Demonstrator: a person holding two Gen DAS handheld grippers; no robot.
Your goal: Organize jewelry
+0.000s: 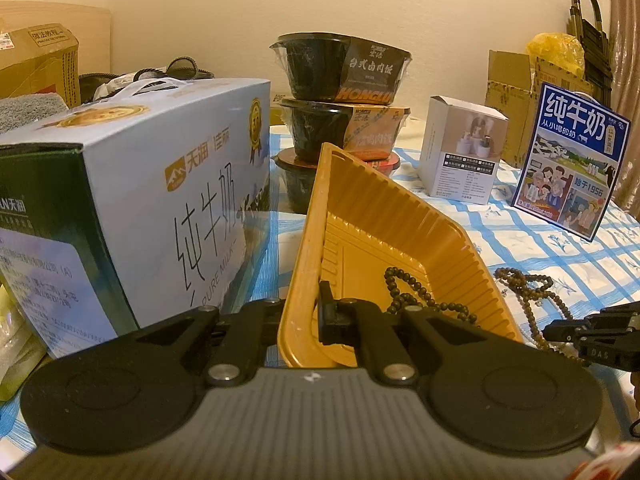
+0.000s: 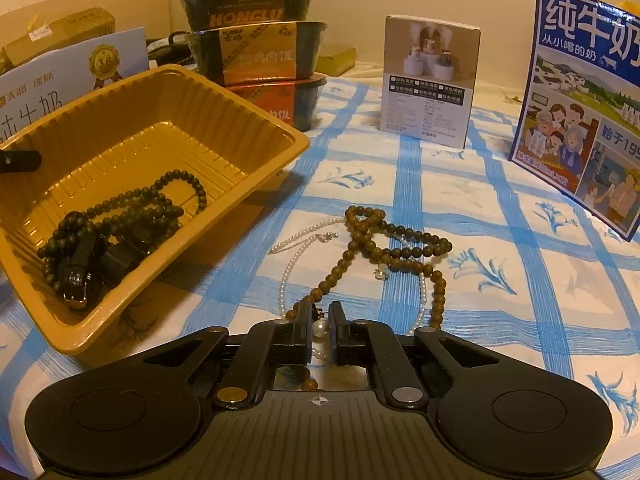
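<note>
A yellow plastic tray (image 2: 256, 112) stands on the checked cloth and also shows in the left wrist view (image 1: 312, 216). My left gripper (image 1: 298, 316) is shut on the tray's near rim, tilting it. Dark bead strings (image 2: 132, 216) and a black clasp piece lie inside the tray. On the cloth to its right lie a brown bead string (image 2: 372, 240) and a white pearl necklace (image 2: 304, 244), tangled together. My right gripper (image 2: 320, 320) hovers over their near end, jaws narrowly apart, with a pearl between the fingers.
A big milk carton (image 1: 152, 184) stands left of the tray. Stacked black food bowls (image 2: 252, 36) stand behind it. A small white box (image 2: 428, 80) and a blue milk carton (image 2: 580, 92) stand at the back right. Cardboard boxes line the wall.
</note>
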